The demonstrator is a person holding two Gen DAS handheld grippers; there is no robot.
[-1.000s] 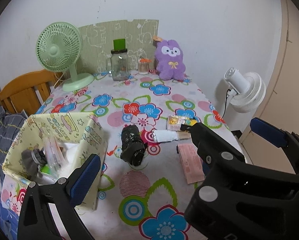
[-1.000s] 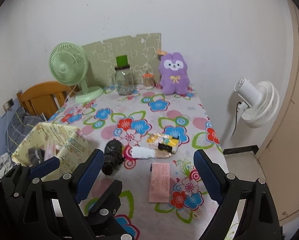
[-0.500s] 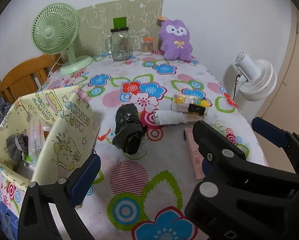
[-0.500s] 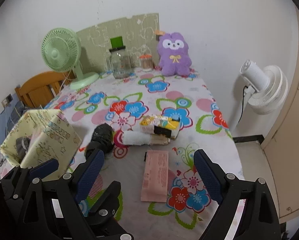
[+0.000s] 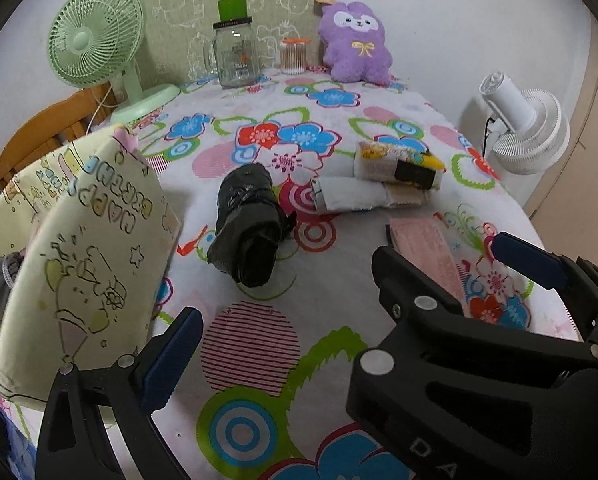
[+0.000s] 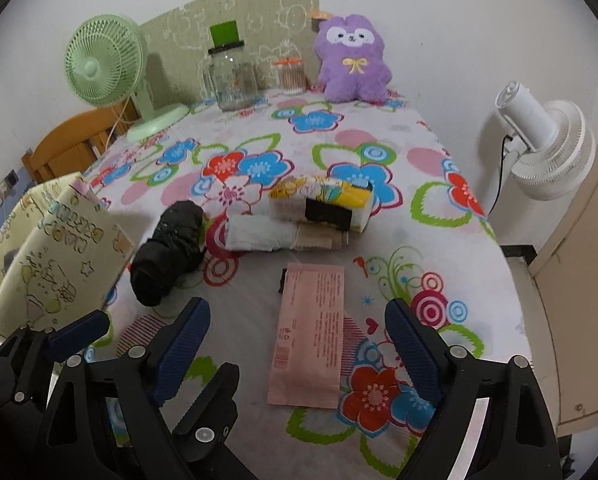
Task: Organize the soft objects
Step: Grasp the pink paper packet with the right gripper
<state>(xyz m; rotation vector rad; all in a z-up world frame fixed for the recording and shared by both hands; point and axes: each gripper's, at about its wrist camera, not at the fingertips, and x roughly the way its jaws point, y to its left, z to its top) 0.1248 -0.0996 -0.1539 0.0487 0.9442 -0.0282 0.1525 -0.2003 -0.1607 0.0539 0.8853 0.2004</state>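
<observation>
A black rolled bundle [image 5: 251, 224] lies mid-table beside the yellow fabric bin [image 5: 79, 240]. To its right are a white rolled cloth [image 5: 355, 196], a yellow tissue pack [image 5: 399, 160] and a flat pink packet [image 6: 311, 332]. A purple plush [image 6: 353, 60] sits at the far edge. My right gripper [image 6: 299, 328] hovers over the pink packet, its jaws wide and closing slightly, touching nothing. My left gripper [image 5: 299, 340] hangs open above the cloth in front of the bundle. Its right finger is hidden behind the right gripper.
The floral tablecloth [image 5: 259, 360] covers the table. A green fan [image 5: 99, 40], a glass jar [image 5: 235, 56] and a small swab container [image 5: 295, 56] stand at the back. A white fan [image 6: 547, 148] stands off the right edge, and a wooden chair [image 6: 67, 148] at the left.
Both grippers have come down and forward toward the table, so the objects look larger and nearer. Nothing on the table has moved.
</observation>
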